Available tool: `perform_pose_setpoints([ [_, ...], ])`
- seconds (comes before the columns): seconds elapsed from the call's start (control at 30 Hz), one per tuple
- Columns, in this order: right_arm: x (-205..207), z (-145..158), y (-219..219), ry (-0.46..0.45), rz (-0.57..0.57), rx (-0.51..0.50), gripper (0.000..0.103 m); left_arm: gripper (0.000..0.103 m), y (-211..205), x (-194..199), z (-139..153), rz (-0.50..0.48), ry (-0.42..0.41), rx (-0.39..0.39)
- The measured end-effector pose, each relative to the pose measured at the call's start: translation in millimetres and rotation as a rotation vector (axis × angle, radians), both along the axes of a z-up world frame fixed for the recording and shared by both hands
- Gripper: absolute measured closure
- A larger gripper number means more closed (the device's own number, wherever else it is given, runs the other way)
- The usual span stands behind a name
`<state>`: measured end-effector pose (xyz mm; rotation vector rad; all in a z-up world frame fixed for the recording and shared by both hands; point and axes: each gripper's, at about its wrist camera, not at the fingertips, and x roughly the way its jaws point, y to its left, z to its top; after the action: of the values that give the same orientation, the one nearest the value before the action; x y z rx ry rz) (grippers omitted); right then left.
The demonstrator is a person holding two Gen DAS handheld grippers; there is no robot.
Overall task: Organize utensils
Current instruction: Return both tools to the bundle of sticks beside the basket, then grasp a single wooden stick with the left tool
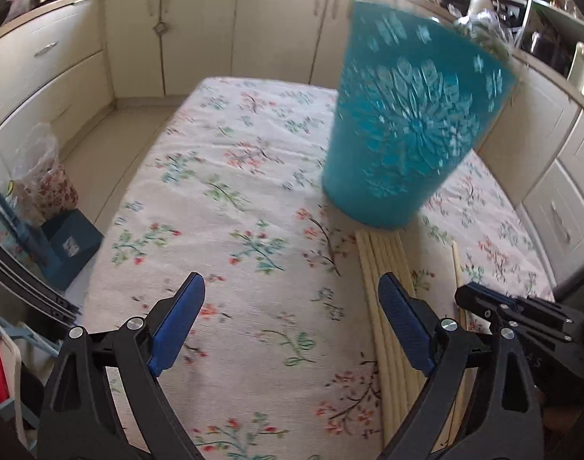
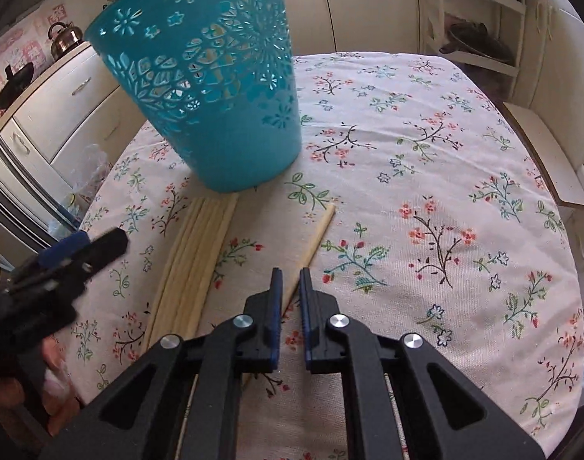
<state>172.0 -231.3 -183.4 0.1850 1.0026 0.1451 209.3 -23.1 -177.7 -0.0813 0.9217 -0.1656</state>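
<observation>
The teal perforated basket (image 2: pixel 211 88) stands on the floral tablecloth (image 2: pixel 426 191), contents not visible, bundled chopsticks (image 2: pixel 192 264) at its base; left gripper (image 1: pixel 292 306) apart, right gripper (image 2: pixel 290 276) nearly together around a lone chopstick (image 2: pixel 311 241).

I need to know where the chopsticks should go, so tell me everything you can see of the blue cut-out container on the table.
The turquoise plastic basket is a tapered round bin, wider at its rim than its base, its wall pierced with flower and snowflake cut-outs. It stands upright on the floral tablecloth, open end up. Its inside is not visible. The bundle of pale wooden chopsticks lies with its ends at the base; contact is unclear. Neither gripper touches it.
</observation>
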Motion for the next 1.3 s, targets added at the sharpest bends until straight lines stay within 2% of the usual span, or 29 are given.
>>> perform_pose_setpoints([
  [0.1, -0.8, -1.1, -1.3, -0.003, -0.002, 0.014, 0.093, 0.016, -8.8, 4.5, -10.2, -0.006, 0.051, 0.027],
  [0.33, 0.0, -2.2, -3.6, -0.003, -0.005, 0.041, 0.093, 0.018, -21.8, 2.1, -13.7, -0.023, 0.057, 0.113],
  [0.47, 2.9, -3.1, -4.9, -0.008, -0.012, 0.05, 0.093, 0.025, -28.4, 6.5, -11.9, -0.037, 0.067, 0.136],
  [0.57, 1.0, -1.9, -4.1, -0.029, -0.025, 0.039, 0.078, 0.04, -35.1, 10.3, -10.9, -0.055, 0.064, 0.165],
  [0.6, 1.1, -1.4, -3.6, -0.039, -0.03, 0.031, 0.072, 0.049, -36.9, 12.5, -10.3, -0.062, 0.062, 0.167],
  [0.67, 2.0, -1.2, -1.9, -0.047, -0.028, 0.018, 0.071, 0.062, -37.4, 14.7, -9.0, -0.074, 0.059, 0.156],
  [0.73, 2.3, -0.8, 0.9, -0.05, -0.015, -0.007, 0.073, 0.083, -34.4, 16.3, -7.9, -0.082, 0.063, 0.129],
  [0.8, 1.6, -0.9, 4.0, -0.052, 0.002, -0.06, 0.083, 0.09, -29.9, 17.4, -7.3, -0.086, 0.077, 0.097],
  [0.83, 1.1, -0.5, 5.4, -0.048, 0.017, -0.081, 0.091, 0.091, -27.3, 16.9, -6.9, -0.09, 0.087, 0.081],
  [0.87, 1.0, -0.1, 5.2, -0.039, 0.028, -0.081, 0.092, 0.091, -25.3, 17.4, -6.6, -0.093, 0.097, 0.071],
  [1.0, -1.7, 3.2, -0.7, -0.013, 0.038, -0.104, 0.092, 0.088, -14.8, 25.4, -5.6, -0.075, 0.154, 0.027],
  [1.07, 1.1, 3.1, -8.6, -0.01, -0.002, -0.079, 0.089, 0.084, -14.0, 31.9, -6.0, -0.058, 0.159, 0.042],
  [1.2, 8.7, -0.3, -10.3, -0.016, -0.013, -0.072, 0.088, 0.084, -21.3, 43.0, -7.5, -0.06, 0.144, 0.097],
  [1.23, 9.0, -0.4, -5.8, -0.021, 0.014, -0.09, 0.092, 0.087, -22.7, 43.5, -7.5, -0.068, 0.137, 0.1],
  [1.3, 8.1, 0.9, 0.2, -0.018, 0.063, -0.105, 0.094, 0.096, -22.1, 43.2, -7.5, -0.087, 0.139, 0.079],
])
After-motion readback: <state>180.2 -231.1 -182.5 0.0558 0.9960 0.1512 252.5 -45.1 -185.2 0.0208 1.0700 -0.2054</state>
